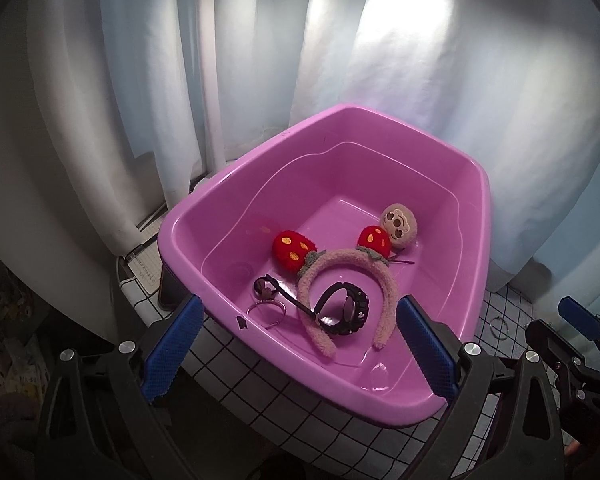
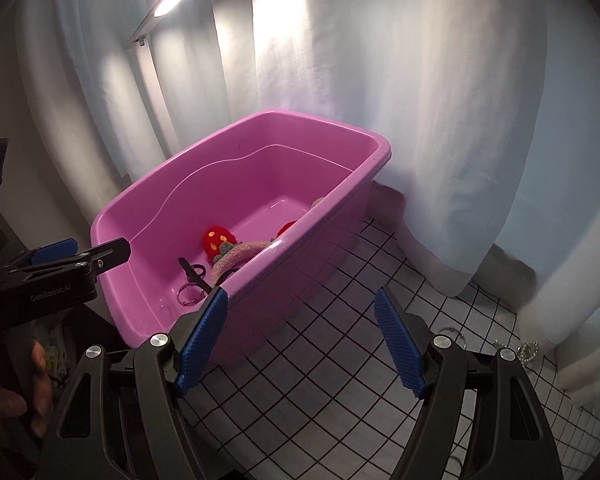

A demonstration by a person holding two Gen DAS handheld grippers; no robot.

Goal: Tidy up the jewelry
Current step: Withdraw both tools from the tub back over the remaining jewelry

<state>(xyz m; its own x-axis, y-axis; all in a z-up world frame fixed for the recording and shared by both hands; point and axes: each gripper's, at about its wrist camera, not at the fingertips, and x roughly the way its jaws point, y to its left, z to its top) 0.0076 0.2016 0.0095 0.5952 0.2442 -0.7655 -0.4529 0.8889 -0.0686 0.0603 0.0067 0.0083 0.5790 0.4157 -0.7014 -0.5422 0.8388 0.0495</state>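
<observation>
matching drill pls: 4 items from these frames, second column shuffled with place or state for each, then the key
1. headband
2. wire bangle
3. left gripper
4. pink tub

A. open, nothing between its fingers
B. stands on the checked cloth
C. lies inside the tub, by a black watch
D. lies on the cloth outside the tub

Pairs: 1-C, 2-D, 3-A, 4-B

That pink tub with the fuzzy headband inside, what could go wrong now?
1. The pink tub looks to sit near the table's front edge, so a bump from the left gripper might shove it.
2. A thin ring and a sparkly piece still lie on the checked cloth near the curtain; they could be missed.
3. The watch lies under the headband and may tangle.
</observation>
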